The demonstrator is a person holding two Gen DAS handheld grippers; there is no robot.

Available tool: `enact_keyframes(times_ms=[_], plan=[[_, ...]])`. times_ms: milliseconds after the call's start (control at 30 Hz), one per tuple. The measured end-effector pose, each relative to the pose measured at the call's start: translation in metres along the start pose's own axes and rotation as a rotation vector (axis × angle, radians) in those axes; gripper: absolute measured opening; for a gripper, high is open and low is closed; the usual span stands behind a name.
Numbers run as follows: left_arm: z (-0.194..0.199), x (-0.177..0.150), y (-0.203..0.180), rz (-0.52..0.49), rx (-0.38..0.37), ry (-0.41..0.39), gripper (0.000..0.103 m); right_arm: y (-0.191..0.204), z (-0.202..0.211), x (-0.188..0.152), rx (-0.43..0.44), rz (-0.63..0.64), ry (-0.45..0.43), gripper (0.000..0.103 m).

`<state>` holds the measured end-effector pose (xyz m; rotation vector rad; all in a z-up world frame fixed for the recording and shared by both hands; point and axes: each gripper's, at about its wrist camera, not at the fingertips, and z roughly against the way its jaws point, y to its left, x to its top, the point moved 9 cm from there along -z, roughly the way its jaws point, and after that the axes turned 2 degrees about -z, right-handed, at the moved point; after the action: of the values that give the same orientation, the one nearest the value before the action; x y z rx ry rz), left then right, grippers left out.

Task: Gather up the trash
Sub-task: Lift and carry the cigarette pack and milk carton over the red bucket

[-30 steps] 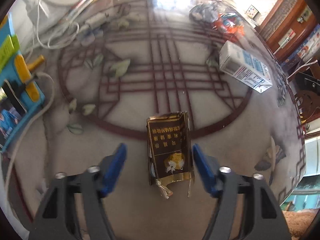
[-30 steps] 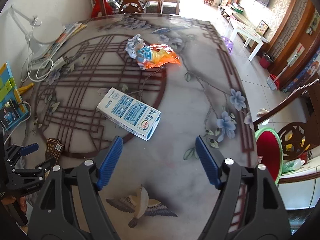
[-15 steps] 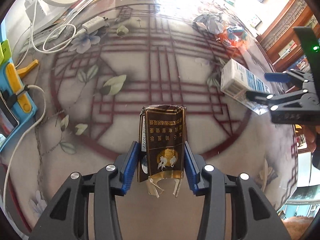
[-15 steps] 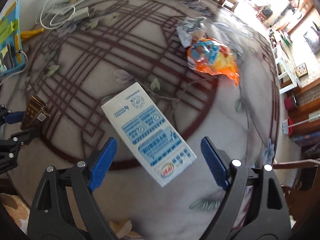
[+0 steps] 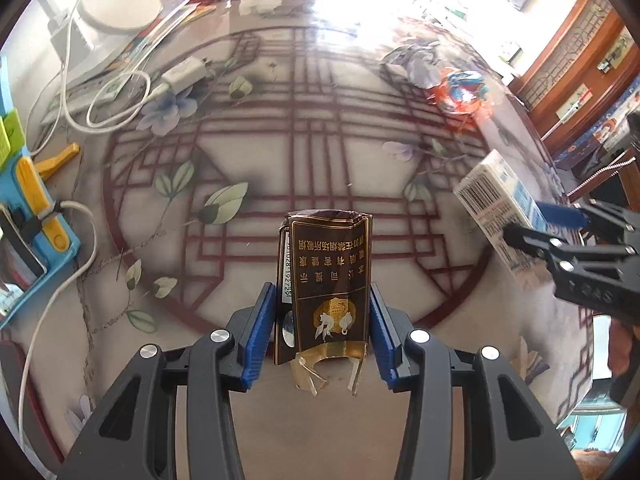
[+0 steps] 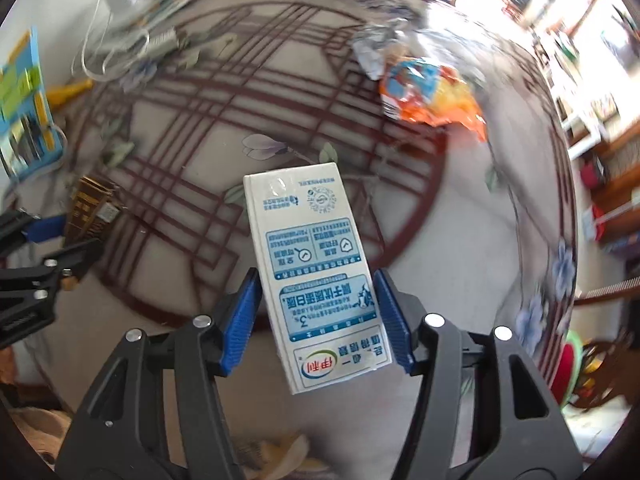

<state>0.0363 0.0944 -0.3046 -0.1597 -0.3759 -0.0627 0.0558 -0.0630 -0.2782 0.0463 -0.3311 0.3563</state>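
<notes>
Blown-out window glare, fisheye warping, right view motion-blurred

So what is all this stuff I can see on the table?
cigarette pack: one, dark brown and gold, between the left fingers
milk carton: one, white and blue, between the right fingers
snack wrapper: one, orange, far right of table
crumpled paper: one, whitish, touching the wrapper
charger: one, white, with cable, far left
lamp base: one, white, far left corner
blue holder: one, left edge
table: one, pale with red lattice and flowers
left gripper: black, blue fingers, clamping the pack
right gripper: black, blue fingers, closing on the carton
</notes>
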Motion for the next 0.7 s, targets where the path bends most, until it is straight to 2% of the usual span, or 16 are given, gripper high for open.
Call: enact_keyframes(times_ms=[267, 467, 700], plan=[[0.017, 0.028, -0.036, -0.050, -0.033, -0.075, 0.042, -0.019, 0.063, -0.023, 0.021, -0.198, -0.123, 0.056], [0.030, 0.044, -0.072, -0.100, -0.063, -0.124, 0.042, -0.044, 0.094, -0.032, -0.025, -0.261, -0.194, 0.056], [0.040, 0.053, -0.112, -0.168, -0.086, -0.150, 0.042, -0.072, 0.113, -0.049, -0.057, -0.334, -0.228, 0.056]])
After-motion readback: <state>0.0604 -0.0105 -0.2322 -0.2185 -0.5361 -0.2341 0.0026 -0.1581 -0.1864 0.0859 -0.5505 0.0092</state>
